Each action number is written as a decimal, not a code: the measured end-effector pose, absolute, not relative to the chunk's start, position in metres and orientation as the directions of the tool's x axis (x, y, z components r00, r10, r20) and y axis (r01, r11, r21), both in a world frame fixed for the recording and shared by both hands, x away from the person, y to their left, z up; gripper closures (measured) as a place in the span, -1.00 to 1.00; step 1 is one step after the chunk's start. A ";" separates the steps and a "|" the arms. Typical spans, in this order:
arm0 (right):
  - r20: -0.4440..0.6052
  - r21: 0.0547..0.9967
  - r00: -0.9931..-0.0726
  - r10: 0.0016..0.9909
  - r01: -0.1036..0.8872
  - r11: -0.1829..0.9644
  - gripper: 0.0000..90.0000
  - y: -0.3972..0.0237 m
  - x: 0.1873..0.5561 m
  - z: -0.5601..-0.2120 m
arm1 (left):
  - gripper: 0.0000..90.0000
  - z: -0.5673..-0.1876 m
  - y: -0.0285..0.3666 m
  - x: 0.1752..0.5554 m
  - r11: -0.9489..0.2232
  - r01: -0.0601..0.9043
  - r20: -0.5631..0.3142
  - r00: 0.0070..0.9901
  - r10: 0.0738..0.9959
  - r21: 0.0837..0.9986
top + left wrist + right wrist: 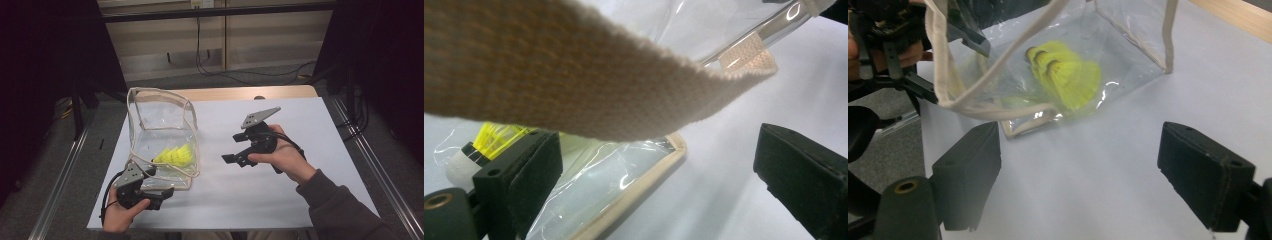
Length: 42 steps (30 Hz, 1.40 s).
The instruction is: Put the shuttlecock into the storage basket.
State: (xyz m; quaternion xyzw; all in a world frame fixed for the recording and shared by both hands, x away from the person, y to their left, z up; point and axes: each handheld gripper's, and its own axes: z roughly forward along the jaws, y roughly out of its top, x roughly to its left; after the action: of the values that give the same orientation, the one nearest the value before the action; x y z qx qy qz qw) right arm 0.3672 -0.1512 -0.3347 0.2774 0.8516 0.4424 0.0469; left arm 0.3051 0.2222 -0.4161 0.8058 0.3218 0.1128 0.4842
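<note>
White surface: clear pouch of yellow shuttlecocks lies left. Your left gripper, jaws released, sits at its near rim; right gripper, jaws released, faces it, apart.

One fixed overhead camera and two riding cameras, all meeting on the clear bag.

The high view sits above the near edge of the counter and looks forward and down toward 12 o'clock, far enough back to take in the whole top, with the clear bag at about 9 o'clock of centre. The left gripper view is pressed close under the bag's woven strap, looking along the left tool. The right gripper view stands farther off above the counter, looking along the right tool at the same bag and its yellow shuttlecocks, with the other hand at 10 o'clock.
</note>
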 end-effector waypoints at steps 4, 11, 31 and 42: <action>0.176 0.779 -0.832 0.526 0.445 0.443 -0.61 -0.161 0.365 -0.342 | -0.88 -0.416 0.222 0.305 -0.322 0.410 -0.131 0.766 0.629 0.853; 0.182 0.787 -0.820 0.543 0.452 0.419 -0.62 -0.175 0.361 -0.353 | -0.88 -0.416 0.222 0.305 -0.323 0.410 -0.130 0.767 0.629 0.853; 0.184 0.793 -0.793 0.581 0.469 0.389 -0.62 -0.208 0.347 -0.380 | -0.88 -0.416 0.222 0.305 -0.325 0.409 -0.127 0.766 0.631 0.853; 0.204 0.795 -0.769 0.606 0.491 0.356 -0.64 -0.228 0.341 -0.396 | -0.88 -0.416 0.222 0.305 -0.323 0.409 -0.128 0.766 0.630 0.853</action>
State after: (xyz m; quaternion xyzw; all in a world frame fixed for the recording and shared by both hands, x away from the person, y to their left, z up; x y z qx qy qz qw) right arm 0.3408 -0.2279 -0.3963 0.3341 0.8212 0.4584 0.0626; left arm 0.3051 0.2218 -0.4163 0.8053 0.3226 0.1144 0.4841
